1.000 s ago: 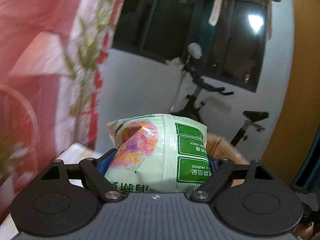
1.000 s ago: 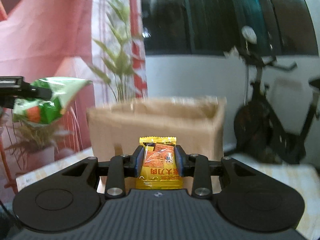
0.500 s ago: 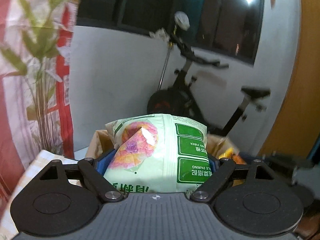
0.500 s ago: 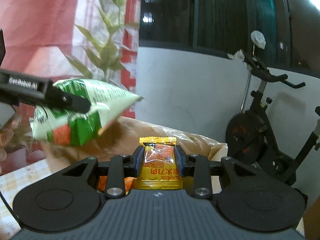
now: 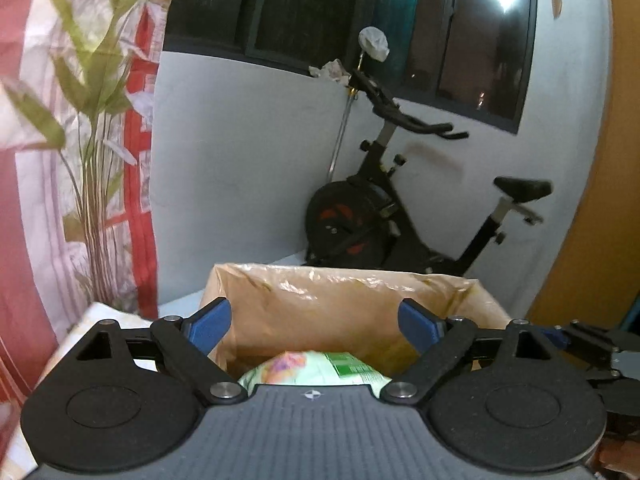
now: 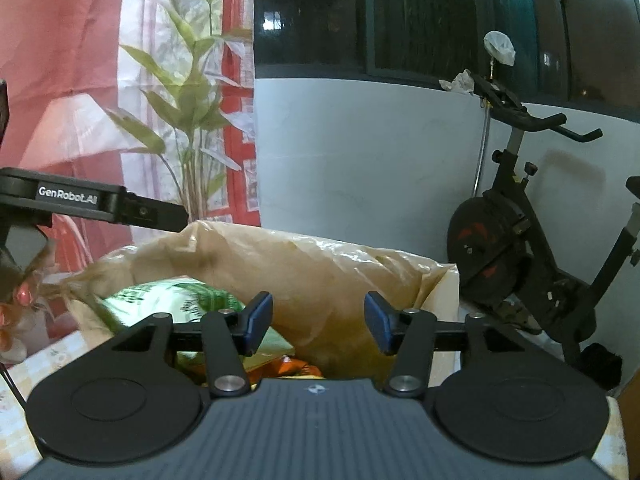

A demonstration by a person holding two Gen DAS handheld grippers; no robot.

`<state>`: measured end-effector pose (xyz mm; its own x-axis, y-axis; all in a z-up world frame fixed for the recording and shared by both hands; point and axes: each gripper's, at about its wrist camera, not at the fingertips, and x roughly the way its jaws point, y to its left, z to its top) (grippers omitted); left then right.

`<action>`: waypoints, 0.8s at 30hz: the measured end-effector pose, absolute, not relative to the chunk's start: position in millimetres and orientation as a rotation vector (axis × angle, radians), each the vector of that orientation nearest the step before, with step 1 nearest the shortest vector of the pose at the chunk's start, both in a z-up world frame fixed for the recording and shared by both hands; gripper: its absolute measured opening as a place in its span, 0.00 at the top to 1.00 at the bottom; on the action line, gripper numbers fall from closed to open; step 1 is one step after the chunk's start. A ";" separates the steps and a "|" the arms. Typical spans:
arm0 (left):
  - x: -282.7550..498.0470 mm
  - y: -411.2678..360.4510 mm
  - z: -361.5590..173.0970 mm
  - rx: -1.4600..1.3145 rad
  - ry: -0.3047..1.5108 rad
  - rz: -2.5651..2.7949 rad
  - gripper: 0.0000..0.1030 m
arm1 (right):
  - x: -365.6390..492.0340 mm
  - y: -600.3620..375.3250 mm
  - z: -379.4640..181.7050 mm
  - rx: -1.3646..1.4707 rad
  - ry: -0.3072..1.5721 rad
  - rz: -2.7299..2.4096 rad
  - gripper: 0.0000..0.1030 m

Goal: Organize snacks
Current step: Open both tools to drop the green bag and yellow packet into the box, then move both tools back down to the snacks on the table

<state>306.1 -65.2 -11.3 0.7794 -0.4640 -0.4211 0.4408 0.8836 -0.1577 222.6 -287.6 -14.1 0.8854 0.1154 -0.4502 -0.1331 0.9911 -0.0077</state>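
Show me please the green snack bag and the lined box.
green snack bag (image 5: 320,370), left wrist view, on its printed top face.
lined box (image 5: 340,304), left wrist view, on its far inner wall.

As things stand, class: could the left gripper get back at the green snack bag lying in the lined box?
Probably yes. The left gripper hangs just above the box, jaws opening with nothing between them, and the green snack bag lies uncovered right below.

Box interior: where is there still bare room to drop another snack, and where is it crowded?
The box looks free along its far liner wall and right side. The green bag fills the left near part, with orange packets under the opening, empty right gripper. The left gripper, empty and opening, crowds the left rim.
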 end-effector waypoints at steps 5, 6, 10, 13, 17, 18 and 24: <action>265.4 -34.8 -12.7 -0.089 0.429 -0.475 0.13 | 190.2 -284.6 -10.7 0.001 0.429 0.155 0.47; 254.8 -28.1 -14.3 -0.092 0.425 -0.480 0.13 | 183.3 -283.4 -11.3 0.008 0.423 0.159 0.47; 213.9 -2.7 -32.3 -0.108 0.444 -0.504 0.13 | 151.1 -275.0 -15.8 0.029 0.386 0.168 0.47; 189.7 12.8 -54.7 -0.107 0.474 -0.479 0.16 | 127.7 -269.1 -21.4 0.064 0.354 0.185 0.41; 170.8 25.8 -85.6 -0.107 0.525 -0.420 0.17 | 104.0 -261.1 -34.7 0.106 0.339 0.192 0.38; 167.9 25.9 -94.2 -0.098 0.545 -0.399 0.18 | 99.0 -259.1 -38.9 0.109 0.343 0.192 0.38; 156.4 12.3 -135.9 -0.052 0.652 -0.387 0.21 | 83.4 -254.3 -69.5 0.130 0.411 0.162 0.38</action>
